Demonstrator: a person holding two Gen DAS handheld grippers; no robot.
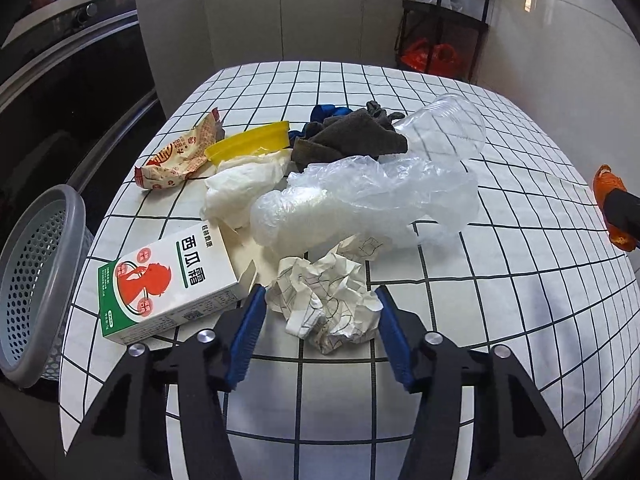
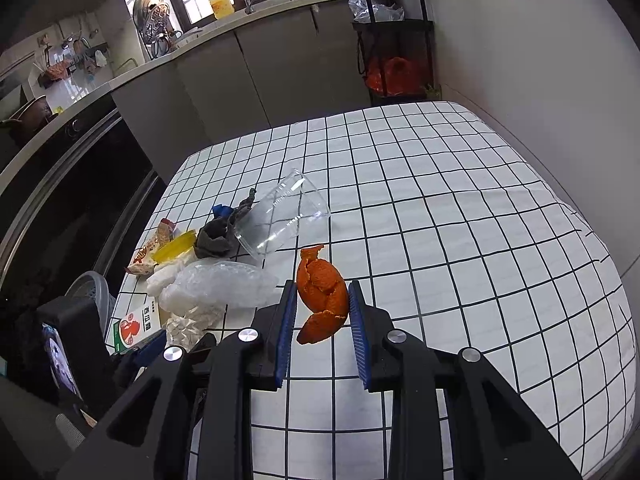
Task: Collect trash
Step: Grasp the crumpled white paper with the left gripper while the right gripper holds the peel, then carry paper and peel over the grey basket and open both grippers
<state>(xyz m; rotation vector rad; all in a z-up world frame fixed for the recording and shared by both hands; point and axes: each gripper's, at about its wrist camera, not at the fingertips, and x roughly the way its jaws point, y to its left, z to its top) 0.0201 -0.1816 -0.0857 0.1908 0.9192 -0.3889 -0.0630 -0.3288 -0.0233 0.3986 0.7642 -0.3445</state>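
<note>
A pile of trash lies on the checked tablecloth (image 1: 500,280). My left gripper (image 1: 320,300) is open, its blue pads on either side of a crumpled paper ball (image 1: 328,300), not clamping it. Around it lie a white and green carton (image 1: 168,284), a clear plastic bag (image 1: 360,204), a white tissue (image 1: 244,188), a yellow lid (image 1: 252,142), a snack wrapper (image 1: 180,156), a dark cloth (image 1: 348,136) and a clear plastic cup (image 1: 444,128). My right gripper (image 2: 322,308) is shut on an orange peel (image 2: 322,292), held above the table.
A grey mesh waste basket (image 1: 36,280) stands off the table's left edge. A dark oven front (image 1: 60,100) and grey cabinets (image 1: 280,20) are behind. A black rack (image 2: 396,40) with red bags stands at the far corner by the wall.
</note>
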